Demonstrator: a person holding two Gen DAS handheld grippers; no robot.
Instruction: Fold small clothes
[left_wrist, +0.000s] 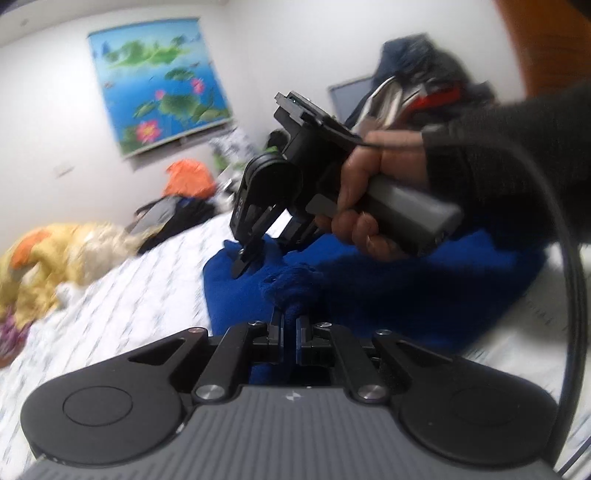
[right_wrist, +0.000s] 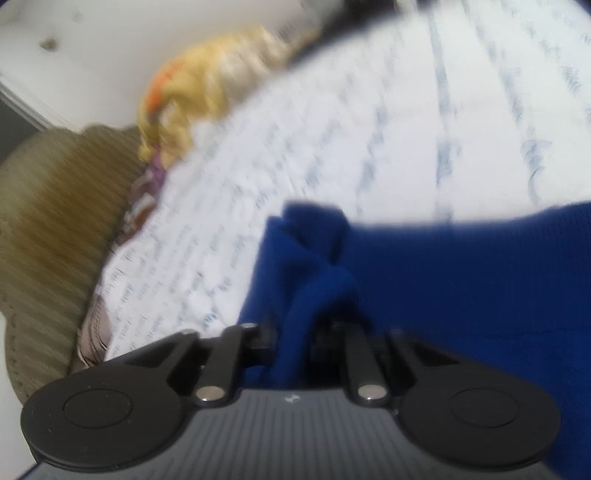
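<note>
A blue knit garment (left_wrist: 388, 291) lies on the white patterned bed sheet (left_wrist: 122, 306). My left gripper (left_wrist: 290, 314) is shut on a bunched edge of the blue garment. In the left wrist view my right gripper (left_wrist: 245, 264) points down onto the garment's far left edge, with a hand on its grey handle. In the right wrist view my right gripper (right_wrist: 293, 332) is shut on a fold of the blue garment (right_wrist: 461, 280), which fills the right side over the bed sheet (right_wrist: 332, 122). Both views are blurred.
A yellow and orange bundle (left_wrist: 55, 254) lies at the bed's left edge and shows in the right wrist view (right_wrist: 207, 77). Dark and orange clothes (left_wrist: 184, 195) are piled by the wall under a lotus picture (left_wrist: 159, 81). A clothes heap (left_wrist: 417, 81) stands behind. A tan striped surface (right_wrist: 51, 229) lies beside the bed.
</note>
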